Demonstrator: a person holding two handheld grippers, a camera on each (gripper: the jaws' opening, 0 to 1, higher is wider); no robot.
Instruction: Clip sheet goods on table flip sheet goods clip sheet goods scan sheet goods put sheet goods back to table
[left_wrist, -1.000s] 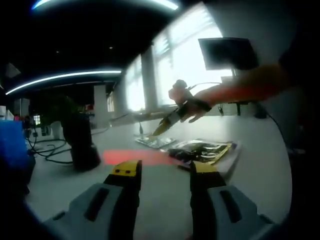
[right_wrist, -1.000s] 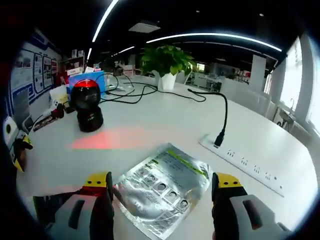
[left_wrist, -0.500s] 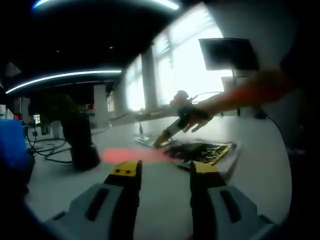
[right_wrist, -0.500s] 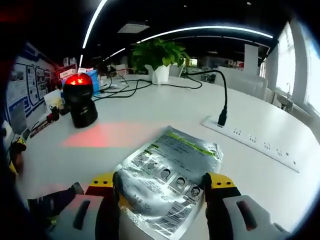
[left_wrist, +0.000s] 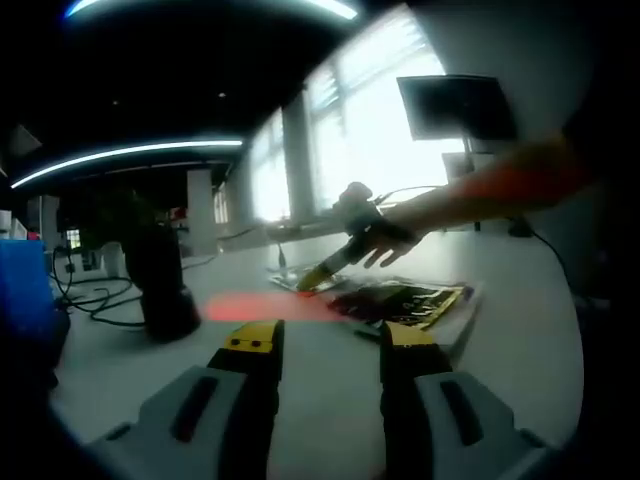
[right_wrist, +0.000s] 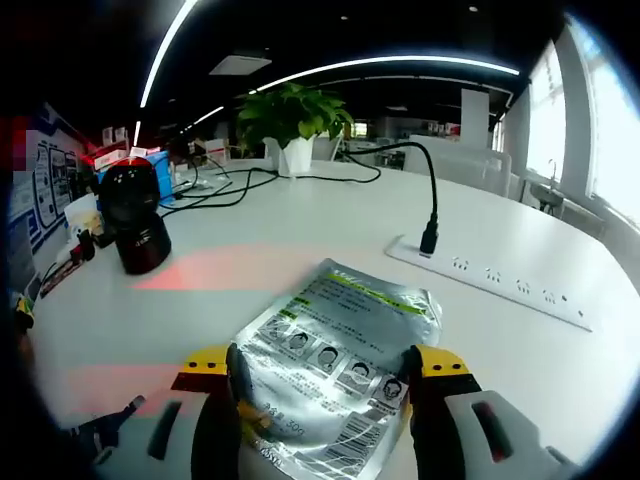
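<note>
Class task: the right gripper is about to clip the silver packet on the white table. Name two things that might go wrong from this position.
1. The right gripper straddles only the near edge of the silver packet, which lies flat; the jaws may slide off the glossy foil or crease it.
2. The power strip and its cable lie just beyond; lifting or flipping the packet towards the scanner might snag them.

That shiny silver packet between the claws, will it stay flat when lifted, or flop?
The silver packet looks thin and crinkled, so it would probably sag from the right claw. Its glossy foil may be slippery. Lying flat on the white table, it seems light.
</note>
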